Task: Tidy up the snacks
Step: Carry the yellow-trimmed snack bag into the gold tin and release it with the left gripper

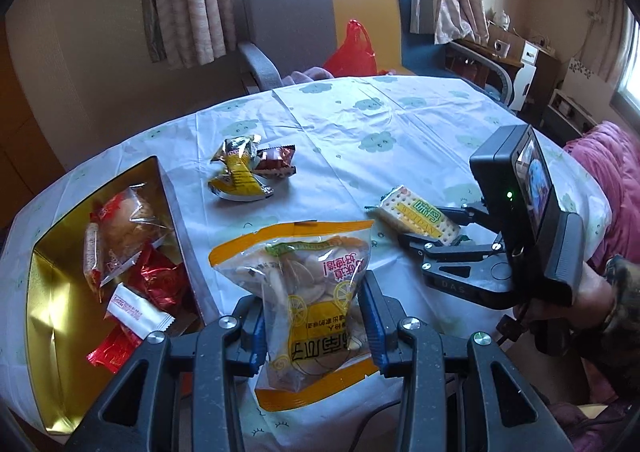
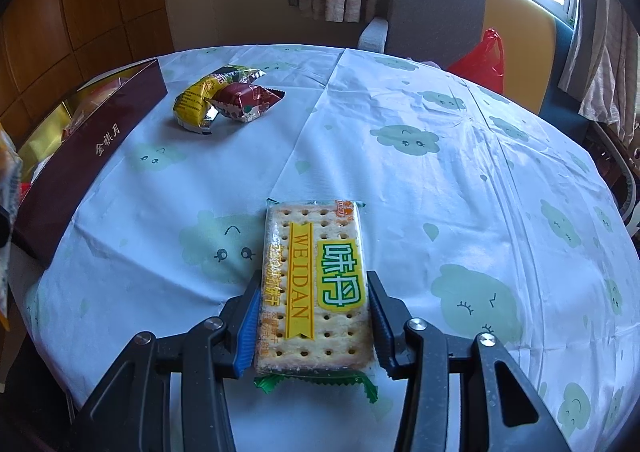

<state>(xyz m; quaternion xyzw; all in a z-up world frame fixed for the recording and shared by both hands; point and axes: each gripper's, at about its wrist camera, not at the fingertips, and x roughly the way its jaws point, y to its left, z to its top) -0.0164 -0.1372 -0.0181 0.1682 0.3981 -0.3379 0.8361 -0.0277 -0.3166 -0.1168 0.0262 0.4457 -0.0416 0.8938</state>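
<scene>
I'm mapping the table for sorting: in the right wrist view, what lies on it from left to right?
Maroon gift box → yellow snack packet → dark red snack packet → Weidan cracker pack, clamped in the right gripper.

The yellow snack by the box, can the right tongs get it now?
Probably not yet: the right tongs are shut on the crackers. The table toward the yellow snack looks free.

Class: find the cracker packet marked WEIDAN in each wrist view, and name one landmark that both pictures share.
Left wrist view: cracker packet right of centre, between the right gripper fingers.
Right wrist view: cracker packet at lower centre, lengthwise between the fingers.
Shared landmark: the yellow and dark red snack packets beyond it.
</scene>
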